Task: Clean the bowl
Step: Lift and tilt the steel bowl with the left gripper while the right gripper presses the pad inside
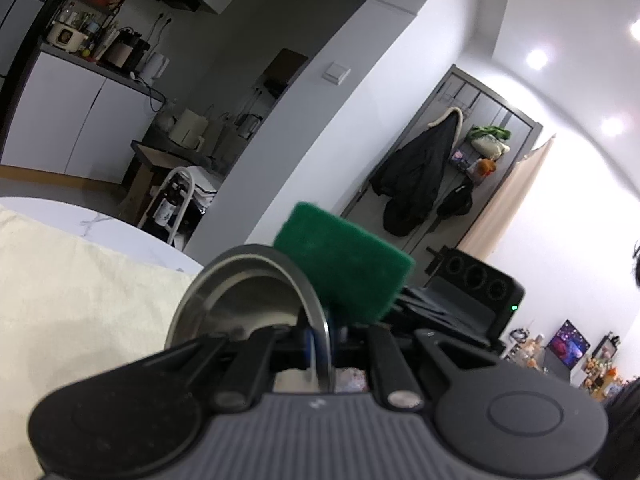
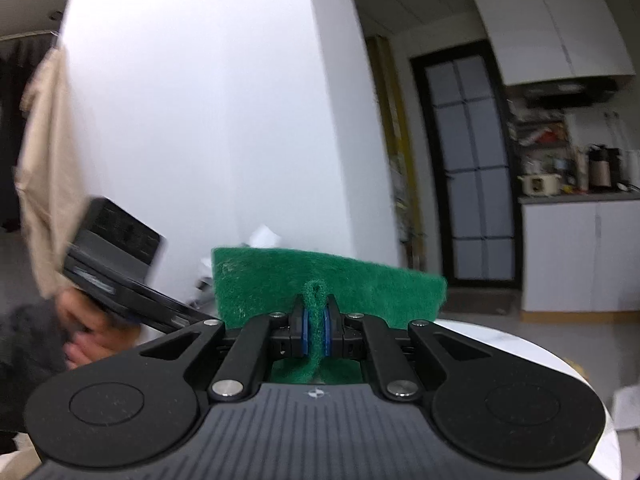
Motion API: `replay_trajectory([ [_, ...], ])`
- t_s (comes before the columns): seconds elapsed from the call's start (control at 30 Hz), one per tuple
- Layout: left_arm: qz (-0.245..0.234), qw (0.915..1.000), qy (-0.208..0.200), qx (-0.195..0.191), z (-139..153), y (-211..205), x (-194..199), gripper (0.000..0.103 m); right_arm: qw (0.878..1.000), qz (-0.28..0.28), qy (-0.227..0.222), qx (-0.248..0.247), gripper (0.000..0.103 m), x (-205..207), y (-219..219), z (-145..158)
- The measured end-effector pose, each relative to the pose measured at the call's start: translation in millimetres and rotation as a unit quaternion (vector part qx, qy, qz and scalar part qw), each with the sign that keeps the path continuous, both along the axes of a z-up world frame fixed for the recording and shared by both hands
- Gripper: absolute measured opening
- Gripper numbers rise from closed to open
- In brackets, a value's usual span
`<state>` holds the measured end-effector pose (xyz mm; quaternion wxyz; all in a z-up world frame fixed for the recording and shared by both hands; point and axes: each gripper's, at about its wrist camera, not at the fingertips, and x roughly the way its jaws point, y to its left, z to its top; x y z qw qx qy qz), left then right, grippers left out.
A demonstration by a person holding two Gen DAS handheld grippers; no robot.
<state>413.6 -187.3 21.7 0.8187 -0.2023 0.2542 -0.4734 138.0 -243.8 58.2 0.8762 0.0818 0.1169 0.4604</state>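
Note:
In the left wrist view my left gripper (image 1: 318, 334) is shut on the rim of a steel bowl (image 1: 248, 296), held tilted up off the table with its hollow facing left. A green scouring pad (image 1: 344, 268) rests against the bowl's right outer side. In the right wrist view my right gripper (image 2: 316, 336) is shut on that green scouring pad (image 2: 360, 292), pinching a fold of it between the blue pads. The bowl is hidden behind the pad in this view. The left gripper's body (image 2: 116, 256) and the hand holding it show at the left.
A cream cloth (image 1: 80, 300) covers the round white marble table (image 1: 120, 224), whose edge also shows in the right wrist view (image 2: 520, 344). Beyond are a kitchen counter with appliances (image 1: 100, 52), a door hung with coats (image 1: 424, 172) and a dark glass door (image 2: 468, 160).

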Motion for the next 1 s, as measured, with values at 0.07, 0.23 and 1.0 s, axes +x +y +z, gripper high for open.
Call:
replay_trajectory([
  [0.07,-0.003,1.0000,-0.003,-0.003,1.8,1.8,-2.4,0.008,1.000,0.003,-0.008,-0.005,0.008,-2.4,1.0,1.4],
  [0.23,-0.014,0.9996,-0.018,-0.015,9.1,7.4,-11.2,0.008,1.000,-0.016,0.005,-0.007,0.008,10.2,-7.3,-4.9],
  [1.0,-0.068,0.9876,-0.027,-0.139,8.9,3.1,-13.4,0.008,0.999,-0.014,0.041,-0.011,0.008,23.3,-19.3,-36.7],
])
